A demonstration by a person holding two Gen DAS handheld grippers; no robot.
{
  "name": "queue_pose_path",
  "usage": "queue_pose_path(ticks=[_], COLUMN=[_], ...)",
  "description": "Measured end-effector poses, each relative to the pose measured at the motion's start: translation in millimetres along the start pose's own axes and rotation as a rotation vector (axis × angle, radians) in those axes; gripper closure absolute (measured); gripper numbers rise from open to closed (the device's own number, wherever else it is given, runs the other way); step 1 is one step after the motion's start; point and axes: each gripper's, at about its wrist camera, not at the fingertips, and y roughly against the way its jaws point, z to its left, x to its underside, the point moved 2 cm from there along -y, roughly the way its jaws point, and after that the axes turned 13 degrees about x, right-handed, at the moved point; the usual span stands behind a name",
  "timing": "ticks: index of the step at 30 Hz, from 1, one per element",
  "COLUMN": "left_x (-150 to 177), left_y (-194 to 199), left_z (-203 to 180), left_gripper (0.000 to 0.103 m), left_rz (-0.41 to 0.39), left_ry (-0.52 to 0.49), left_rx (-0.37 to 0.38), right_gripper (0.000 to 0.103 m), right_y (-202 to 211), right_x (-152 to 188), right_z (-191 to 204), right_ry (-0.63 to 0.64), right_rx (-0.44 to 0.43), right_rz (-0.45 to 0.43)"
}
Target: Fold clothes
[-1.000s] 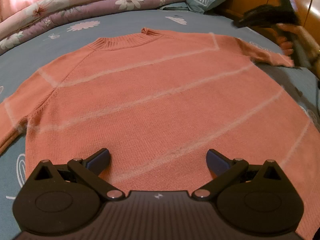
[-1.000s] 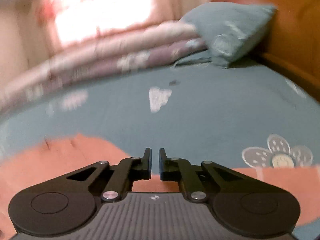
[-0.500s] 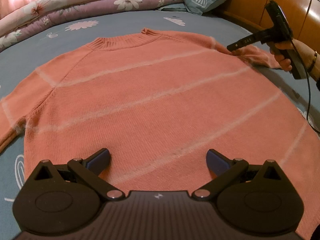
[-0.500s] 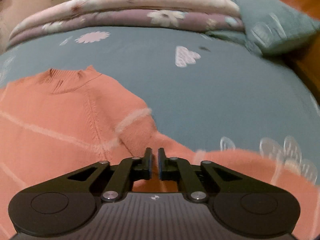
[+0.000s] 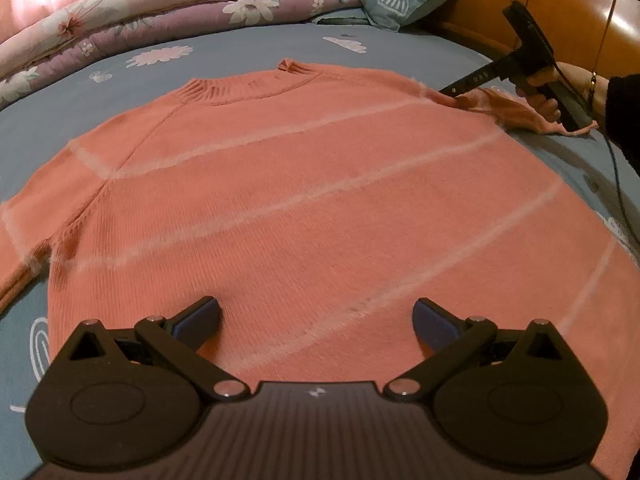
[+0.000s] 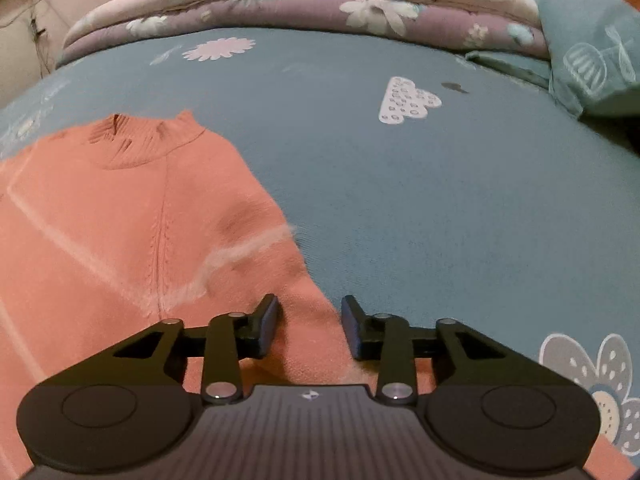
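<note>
On the bed [image 5: 248, 46] our sweater [image 5: 304, 208] lies flat, left gripper [image 5: 316, 322] over its hem, jaws spread wide, right gripper [image 6: 308, 326] at its shoulder, jaws just opening, sleeve edge between, unpinched.

Flat sweater [image 5: 304, 200] — blue bedsheet [image 5: 248, 48]

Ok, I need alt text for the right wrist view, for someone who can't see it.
The right gripper, jaws just opened, sits over the sleeve edge of an orange sweater lying flat on a blue bedsheet. Folded quilts and a pillow lie behind.
</note>
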Motion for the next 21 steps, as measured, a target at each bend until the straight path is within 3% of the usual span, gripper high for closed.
queue_pose_path(ticks=[1,3,9,12,13,14,16,21], left_x=[0.1,0.3,-0.2,-0.8,-0.9,-0.8,-0.8,-1.7], left_y=[0.0,0.3,0.0,0.3,0.6,1.2,2.0,1.8], left_z=[0.0,-0.3,-1.7,-0.9,-0.5,0.1,0.7,0.1], left_gripper=[0.001,0.001,0.001,0.001,0.001,0.001,0.001,0.001], left_rz=[-0.001,-0.003,-0.001,0.0,0.001,0.0,0.0,0.003], left_ry=[0.0,0.0,0.004,0.004,0.005,0.006,0.009,0.014], left_rx=[0.0,-0.002,-0.009,-0.006,-0.004,-0.002,0.0,-0.004], right_gripper=[0.088,0.097,0.098,0.091,0.074,0.067,0.062,0.061], right_y=[2.4,5.7,-5.8,-18.4,-12.5,-5.7,11.8,39.0], right_x=[0.7,-0.9,-17.2,-12.7,-12.3,-12.7,-11.3,6.1], right_z=[6.1,16.2,29.8,36.9,33.9,29.0,10.1,-42.8], right_ry=[0.029,0.077,0.11,0.139,0.12,0.09,-0.005,-0.234], right_rx=[0.03,0.111,0.31,0.331,0.34,0.349,0.356,0.366], right_rz=[-0.015,-0.04,-0.129,-0.092,-0.096,-0.095,-0.13,-0.1])
